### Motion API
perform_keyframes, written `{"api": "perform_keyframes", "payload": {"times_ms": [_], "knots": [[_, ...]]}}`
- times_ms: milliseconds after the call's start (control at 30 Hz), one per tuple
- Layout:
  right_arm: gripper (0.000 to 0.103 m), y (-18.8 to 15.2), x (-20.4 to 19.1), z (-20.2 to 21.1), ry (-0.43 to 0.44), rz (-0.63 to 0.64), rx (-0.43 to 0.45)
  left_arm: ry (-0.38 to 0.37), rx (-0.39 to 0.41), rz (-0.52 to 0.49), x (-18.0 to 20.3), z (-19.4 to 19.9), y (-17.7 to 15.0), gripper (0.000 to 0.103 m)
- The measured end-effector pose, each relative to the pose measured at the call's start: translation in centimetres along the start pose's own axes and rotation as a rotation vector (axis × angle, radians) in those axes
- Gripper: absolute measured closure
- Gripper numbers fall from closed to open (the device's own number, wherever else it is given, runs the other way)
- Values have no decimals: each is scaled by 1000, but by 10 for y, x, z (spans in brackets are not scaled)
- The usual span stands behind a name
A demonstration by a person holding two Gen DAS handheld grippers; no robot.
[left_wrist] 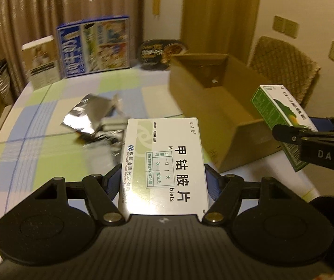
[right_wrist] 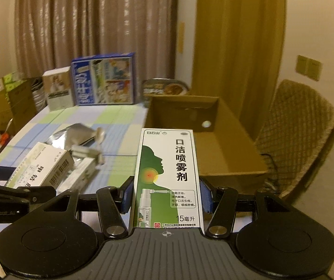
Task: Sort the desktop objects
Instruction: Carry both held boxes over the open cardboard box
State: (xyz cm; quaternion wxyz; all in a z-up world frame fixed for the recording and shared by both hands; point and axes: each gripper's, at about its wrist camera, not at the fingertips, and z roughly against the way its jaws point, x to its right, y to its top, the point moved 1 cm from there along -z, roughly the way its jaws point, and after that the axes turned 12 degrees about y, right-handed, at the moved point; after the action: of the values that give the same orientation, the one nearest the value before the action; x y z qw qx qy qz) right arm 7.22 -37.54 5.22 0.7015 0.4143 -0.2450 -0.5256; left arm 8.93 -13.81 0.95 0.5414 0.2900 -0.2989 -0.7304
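My left gripper (left_wrist: 164, 182) is shut on a white medicine box (left_wrist: 167, 163) with black Chinese print, held above the table. It also shows in the right wrist view (right_wrist: 40, 165). My right gripper (right_wrist: 167, 198) is shut on a green and white spray box (right_wrist: 167, 175), held near the front of an open cardboard box (right_wrist: 225, 149). The spray box also shows in the left wrist view (left_wrist: 281, 121), beside the cardboard box (left_wrist: 216, 107). Silver foil packets (left_wrist: 87, 114) and small boxes lie on the checked tablecloth (left_wrist: 38, 128).
A blue picture box (left_wrist: 94, 44), a white box (left_wrist: 42, 61) and a dark food tray (left_wrist: 162, 53) stand at the table's far edge. A wicker chair (right_wrist: 300, 135) is right of the cardboard box. Curtains hang behind. Stacked cartons (right_wrist: 3, 98) are at the left.
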Motion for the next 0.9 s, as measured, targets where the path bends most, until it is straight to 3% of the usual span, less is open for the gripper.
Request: {"api": "perform_keyframes", "payload": {"times_ms": [500,900], "knots": [[50,12,41,-5,-32,-31,2,-68,42,-55,56,-6,40,36],[50,24,68,-25,-39,-41,3,-86,37,-58,76,-30,63,36]]}}
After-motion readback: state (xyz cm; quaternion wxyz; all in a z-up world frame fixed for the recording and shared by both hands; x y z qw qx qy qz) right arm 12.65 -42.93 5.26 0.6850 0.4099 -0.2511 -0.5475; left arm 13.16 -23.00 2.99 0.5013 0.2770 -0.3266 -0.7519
